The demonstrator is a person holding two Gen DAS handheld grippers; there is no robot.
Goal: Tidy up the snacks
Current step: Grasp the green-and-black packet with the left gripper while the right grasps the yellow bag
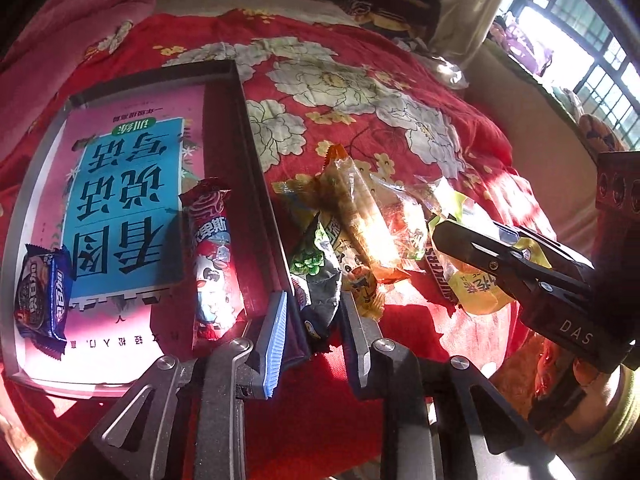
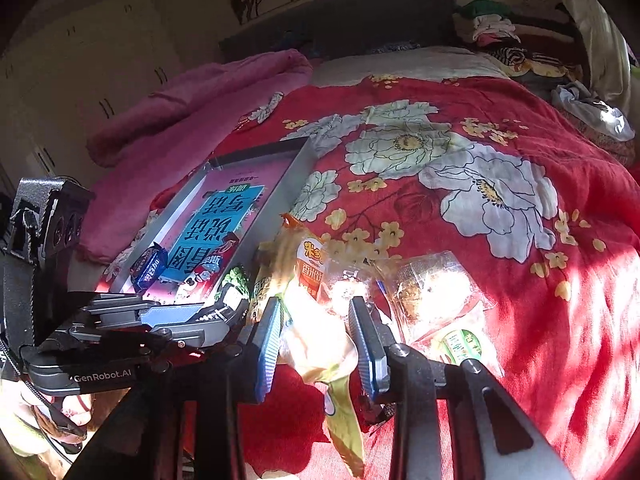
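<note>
A grey tray (image 1: 244,120) lined with a pink and blue book lies on the red floral bedspread; it also shows in the right wrist view (image 2: 298,168). In it lie a blue Oreo pack (image 1: 42,292) and a red snack stick (image 1: 214,260). A pile of snacks (image 1: 360,220) lies right of the tray. My left gripper (image 1: 314,320) is open around the end of a green and black packet (image 1: 320,280). My right gripper (image 2: 316,344) is open around a yellow packet (image 2: 320,344); in the left wrist view it (image 1: 500,256) sits over the same yellow packet (image 1: 480,292).
A pink blanket (image 2: 192,108) lies beyond the tray. Folded clothes (image 2: 500,36) are piled at the head of the bed. A window with bars (image 1: 592,40) is at the right. A Snickers bar (image 1: 440,276) and clear-wrapped cakes (image 2: 436,292) lie in the pile.
</note>
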